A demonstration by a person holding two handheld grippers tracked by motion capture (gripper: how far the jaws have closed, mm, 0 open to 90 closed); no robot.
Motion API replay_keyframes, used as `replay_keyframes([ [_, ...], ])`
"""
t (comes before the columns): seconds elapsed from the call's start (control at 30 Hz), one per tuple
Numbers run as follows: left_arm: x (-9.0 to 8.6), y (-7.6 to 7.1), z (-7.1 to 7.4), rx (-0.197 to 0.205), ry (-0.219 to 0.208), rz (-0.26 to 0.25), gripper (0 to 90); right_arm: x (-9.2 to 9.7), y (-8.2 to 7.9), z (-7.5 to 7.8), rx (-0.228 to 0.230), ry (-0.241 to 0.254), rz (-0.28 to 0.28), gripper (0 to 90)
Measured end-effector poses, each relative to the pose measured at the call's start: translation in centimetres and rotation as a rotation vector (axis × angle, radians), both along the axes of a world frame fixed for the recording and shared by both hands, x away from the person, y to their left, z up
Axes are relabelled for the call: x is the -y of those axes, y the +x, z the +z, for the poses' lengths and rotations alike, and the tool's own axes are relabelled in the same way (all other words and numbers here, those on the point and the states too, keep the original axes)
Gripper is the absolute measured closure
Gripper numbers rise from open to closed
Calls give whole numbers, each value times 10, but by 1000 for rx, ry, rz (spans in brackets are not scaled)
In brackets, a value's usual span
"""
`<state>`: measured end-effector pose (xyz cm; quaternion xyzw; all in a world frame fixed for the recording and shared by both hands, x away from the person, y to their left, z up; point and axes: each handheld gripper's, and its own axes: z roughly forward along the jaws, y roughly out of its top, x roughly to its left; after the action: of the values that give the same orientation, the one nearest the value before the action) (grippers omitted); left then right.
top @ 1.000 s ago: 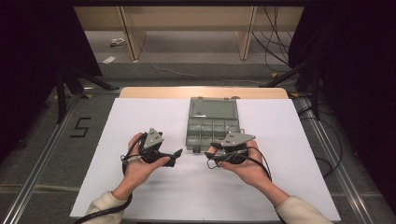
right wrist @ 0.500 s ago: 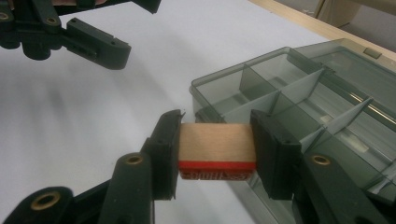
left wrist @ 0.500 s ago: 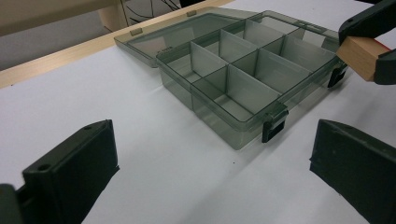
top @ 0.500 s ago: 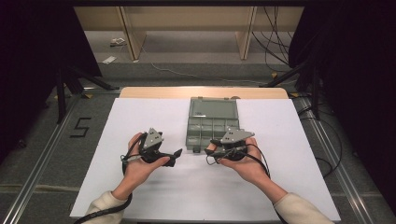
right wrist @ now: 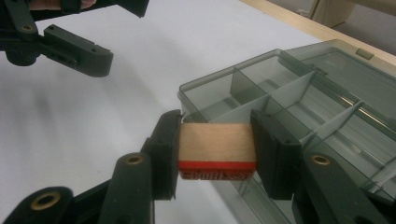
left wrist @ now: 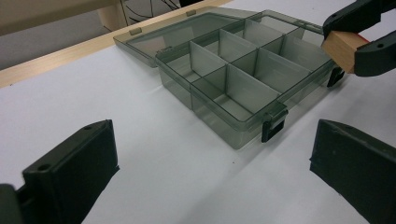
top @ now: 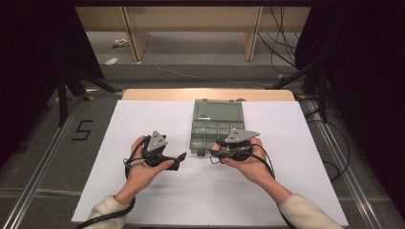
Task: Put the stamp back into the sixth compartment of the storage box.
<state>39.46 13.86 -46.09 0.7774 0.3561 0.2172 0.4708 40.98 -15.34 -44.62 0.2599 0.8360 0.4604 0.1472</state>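
An open grey see-through compartment box lies at the middle of the white sheet with its lid folded back, and its compartments look empty. My right gripper hovers at the box's near right corner. It is shut on a small wooden block with a red underside, and the block sits crosswise between the pads. My left gripper is just left of the box's front. Its jaws are open with nothing between them and point toward the box.
The white sheet covers most of the table, with a strip of wooden tabletop at the far edge. Cables trail off the right side. Dark stands and wooden furniture legs stand on the floor beyond.
The right gripper with the block has crept slightly toward the box. The left gripper has stayed where it was.
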Motion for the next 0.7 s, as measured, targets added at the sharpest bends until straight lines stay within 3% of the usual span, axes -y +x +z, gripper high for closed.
replay_keyframes([
  [0.7, 0, 0, 0, 0, -1, 2, 0, -1, 13, -1, -6, 0, -24, 561],
])
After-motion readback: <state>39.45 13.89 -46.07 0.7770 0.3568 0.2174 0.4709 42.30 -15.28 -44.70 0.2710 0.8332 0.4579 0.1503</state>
